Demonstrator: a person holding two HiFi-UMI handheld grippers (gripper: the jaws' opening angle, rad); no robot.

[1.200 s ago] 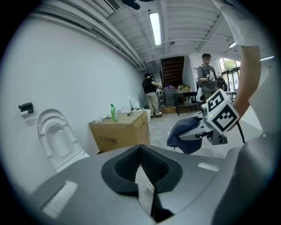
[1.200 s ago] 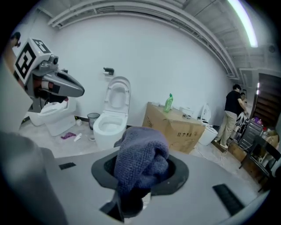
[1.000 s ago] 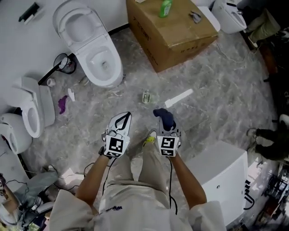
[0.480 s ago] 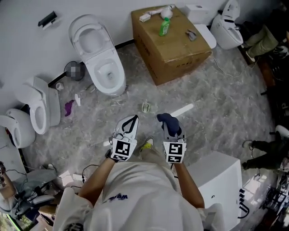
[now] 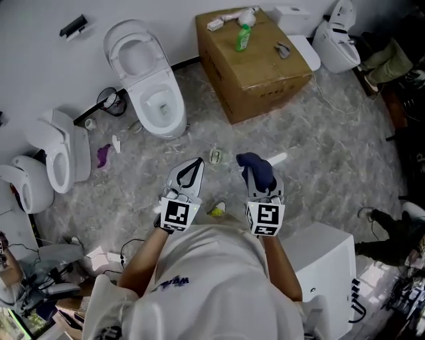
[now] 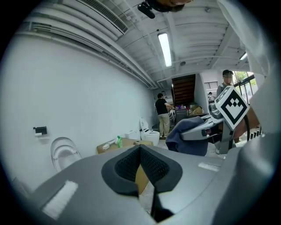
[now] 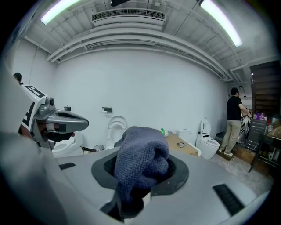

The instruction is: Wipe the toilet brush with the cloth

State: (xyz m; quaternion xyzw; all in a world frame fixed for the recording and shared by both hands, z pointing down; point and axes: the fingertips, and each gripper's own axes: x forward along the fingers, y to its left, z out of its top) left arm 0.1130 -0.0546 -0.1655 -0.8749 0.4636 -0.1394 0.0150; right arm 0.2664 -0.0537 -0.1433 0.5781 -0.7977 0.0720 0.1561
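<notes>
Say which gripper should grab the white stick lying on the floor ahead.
Left, probably. The right gripper is shut on the cloth, so it is taken. The left gripper is shut on nothing and free, though the white stick lies nearer the right one.

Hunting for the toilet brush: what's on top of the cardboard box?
On the cardboard box are a green bottle, a small white block, a long white item at the far edge and a small grey tool. The box is shut, so its inside is hidden.
</notes>
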